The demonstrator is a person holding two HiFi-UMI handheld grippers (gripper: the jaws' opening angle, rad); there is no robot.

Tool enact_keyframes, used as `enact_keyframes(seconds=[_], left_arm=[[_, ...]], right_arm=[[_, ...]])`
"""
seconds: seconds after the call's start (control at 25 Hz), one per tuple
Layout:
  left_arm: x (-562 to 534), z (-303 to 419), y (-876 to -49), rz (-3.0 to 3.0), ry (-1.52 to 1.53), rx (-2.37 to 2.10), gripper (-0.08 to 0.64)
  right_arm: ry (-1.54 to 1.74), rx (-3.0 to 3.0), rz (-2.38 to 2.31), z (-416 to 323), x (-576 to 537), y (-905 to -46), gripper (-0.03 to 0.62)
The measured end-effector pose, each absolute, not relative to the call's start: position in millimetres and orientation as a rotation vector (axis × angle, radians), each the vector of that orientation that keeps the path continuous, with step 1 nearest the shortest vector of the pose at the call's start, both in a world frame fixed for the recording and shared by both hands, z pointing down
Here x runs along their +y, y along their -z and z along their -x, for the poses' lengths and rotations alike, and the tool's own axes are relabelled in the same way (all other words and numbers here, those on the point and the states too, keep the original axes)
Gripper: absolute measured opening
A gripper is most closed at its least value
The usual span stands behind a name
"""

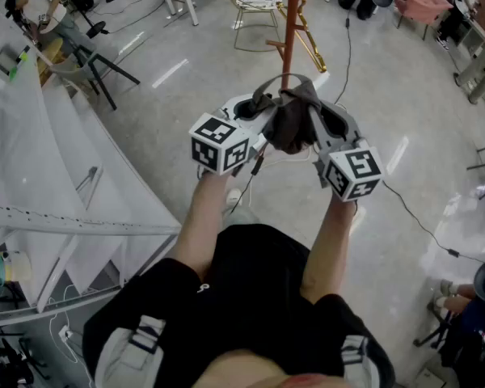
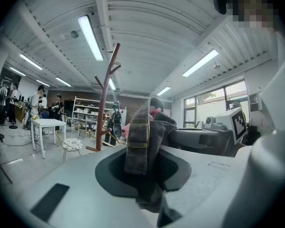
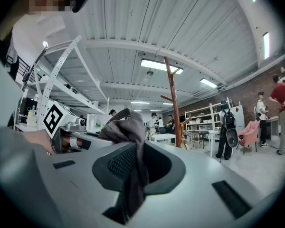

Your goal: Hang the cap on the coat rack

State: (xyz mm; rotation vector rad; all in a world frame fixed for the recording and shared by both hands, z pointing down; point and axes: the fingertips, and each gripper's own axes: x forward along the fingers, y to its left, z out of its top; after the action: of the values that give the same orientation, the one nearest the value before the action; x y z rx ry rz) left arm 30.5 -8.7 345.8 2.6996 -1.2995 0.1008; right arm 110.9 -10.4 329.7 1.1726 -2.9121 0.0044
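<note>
Shiny floor (image 1: 186, 71) lies below, and the coat rack (image 1: 291, 23) stands at 12 o'clock, beyond the cap (image 1: 295, 124). The left hand-held gripper (image 1: 259, 124) and right hand-held gripper (image 1: 327, 128) both pinch the cap, equally near the rack.

We logged the cap (image 1: 293, 124) as dark charcoal-brown, its strap (image 2: 134, 159) faded grey with a brass-yellow buckle (image 2: 138, 145). Coat rack (image 1: 291, 18) was reddish-brown. Left gripper (image 1: 261, 110) and right gripper (image 1: 323, 124) were light grey with black jaw recesses. Their cubes (image 1: 220, 144) carried black-and-white square markers. Floor (image 1: 388, 103) was glossy pale grey, shorts (image 1: 250, 297) black, armchair (image 1: 420, 2) pink.
</note>
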Motion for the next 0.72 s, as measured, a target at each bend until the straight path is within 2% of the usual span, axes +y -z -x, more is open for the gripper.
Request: enact_keyframes(seconds=[0.72], left_arm=[[-29.5,-21.1,-362.3,-2.685,-0.112,-1.274,0.055]], right_arm=[[-0.039,-2.902,-1.209,-104.3,-36.3,-347.5,0.037]])
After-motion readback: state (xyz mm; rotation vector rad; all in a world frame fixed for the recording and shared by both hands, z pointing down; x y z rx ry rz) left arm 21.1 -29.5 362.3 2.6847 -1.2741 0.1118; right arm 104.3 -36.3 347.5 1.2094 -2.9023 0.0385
